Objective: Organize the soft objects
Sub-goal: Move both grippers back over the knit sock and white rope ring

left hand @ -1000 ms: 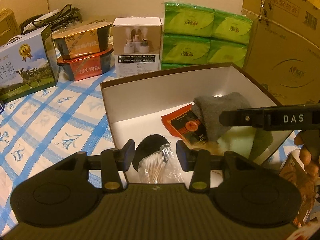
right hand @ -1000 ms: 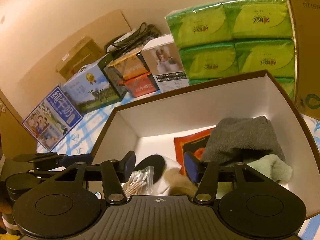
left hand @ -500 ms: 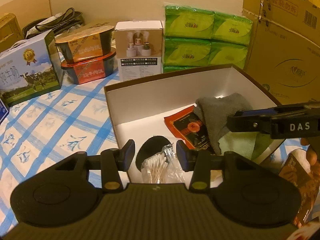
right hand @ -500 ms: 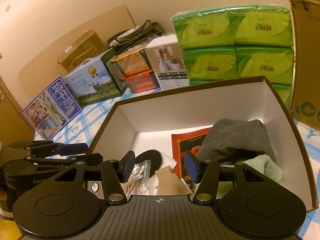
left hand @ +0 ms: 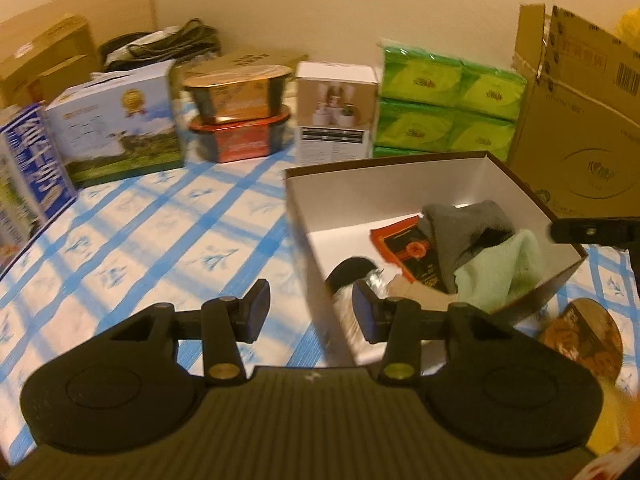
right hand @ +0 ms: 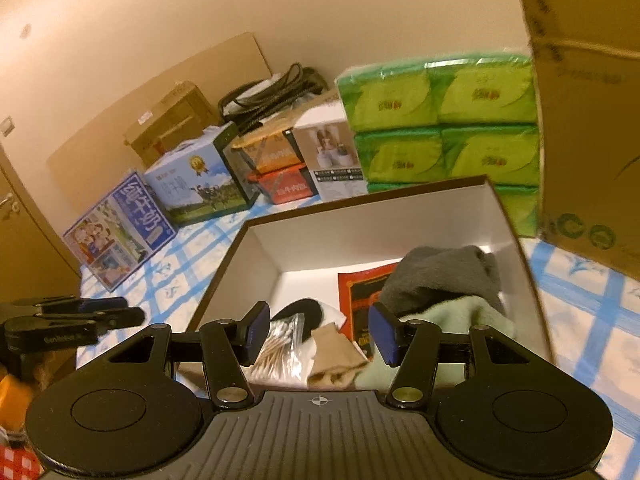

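**Box holds all the soft stuff, both grippers hanging empty**

Grippers first, since they're closest to the cameras. The left gripper (left hand: 311,307) has its jaws apart with nothing between them, and it sits over the near left corner of the open white box (left hand: 384,188). The right gripper (right hand: 319,331) is also spread and gripping nothing, hovering at the box's near edge.

Inside the box, at the near end, there's a clear bag of cotton swabs (right hand: 282,346) with a tan cloth (right hand: 334,350) right beside it and a black round pad (right hand: 306,310) just behind them. On the box's right side a pale green towel (right hand: 460,316) lies bunched up, with a grey towel (right hand: 444,276) draped behind it and partly on top. A red and black packet (right hand: 360,292) lies flat on the box floor, tucked under the grey towel's edge.

The box rests on a blue checked tablecloth (left hand: 160,236). Behind the box, green tissue packs (right hand: 440,120) are stacked against the wall, with a cardboard carton (left hand: 580,120) to the right of the box. Left of the tissue packs: a white product box (left hand: 336,112), two stacked food tubs (left hand: 240,116) and a milk carton box (left hand: 116,128).
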Action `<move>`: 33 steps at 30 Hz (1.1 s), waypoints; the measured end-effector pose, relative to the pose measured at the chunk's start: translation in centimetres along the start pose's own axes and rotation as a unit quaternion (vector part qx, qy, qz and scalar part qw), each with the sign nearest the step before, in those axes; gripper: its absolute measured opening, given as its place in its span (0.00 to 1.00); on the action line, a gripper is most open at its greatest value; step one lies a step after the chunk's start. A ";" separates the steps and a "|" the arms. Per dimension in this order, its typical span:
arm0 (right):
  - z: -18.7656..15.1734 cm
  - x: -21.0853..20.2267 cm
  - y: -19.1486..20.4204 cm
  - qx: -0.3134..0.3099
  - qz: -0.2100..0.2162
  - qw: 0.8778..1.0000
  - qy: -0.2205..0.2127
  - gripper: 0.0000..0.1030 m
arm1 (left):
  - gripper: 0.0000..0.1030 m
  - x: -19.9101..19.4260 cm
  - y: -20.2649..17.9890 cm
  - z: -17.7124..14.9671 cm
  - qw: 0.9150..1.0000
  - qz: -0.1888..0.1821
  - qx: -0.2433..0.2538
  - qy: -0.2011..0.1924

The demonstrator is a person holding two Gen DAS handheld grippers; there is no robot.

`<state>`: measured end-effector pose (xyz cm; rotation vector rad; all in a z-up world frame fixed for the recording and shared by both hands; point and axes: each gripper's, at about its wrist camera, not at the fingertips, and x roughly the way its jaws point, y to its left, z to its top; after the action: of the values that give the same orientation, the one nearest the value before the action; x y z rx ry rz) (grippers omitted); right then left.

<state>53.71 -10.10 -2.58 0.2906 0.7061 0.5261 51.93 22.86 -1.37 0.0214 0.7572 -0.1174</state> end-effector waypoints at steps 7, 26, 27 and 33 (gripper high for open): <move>-3.0 -7.9 0.1 0.001 0.014 1.000 -0.005 0.53 | 0.41 -8.5 0.7 -3.5 1.000 0.007 -0.023 -0.020; -11.6 -22.8 2.2 0.006 0.018 1.000 -0.011 0.54 | 0.50 -23.9 -6.9 -12.7 0.998 -0.028 -0.045 -0.040; -11.9 -23.3 2.2 0.004 0.016 1.000 -0.011 0.54 | 0.50 -24.3 -7.5 -13.1 0.998 -0.027 -0.042 -0.042; -14.2 -25.8 3.2 -0.023 0.007 1.000 -0.003 0.54 | 0.50 -26.2 -11.4 -15.3 0.999 -0.028 -0.021 -0.040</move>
<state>26.42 -20.49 2.30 0.2548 0.6854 0.5537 21.25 15.07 5.76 -0.0438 0.6797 -0.1548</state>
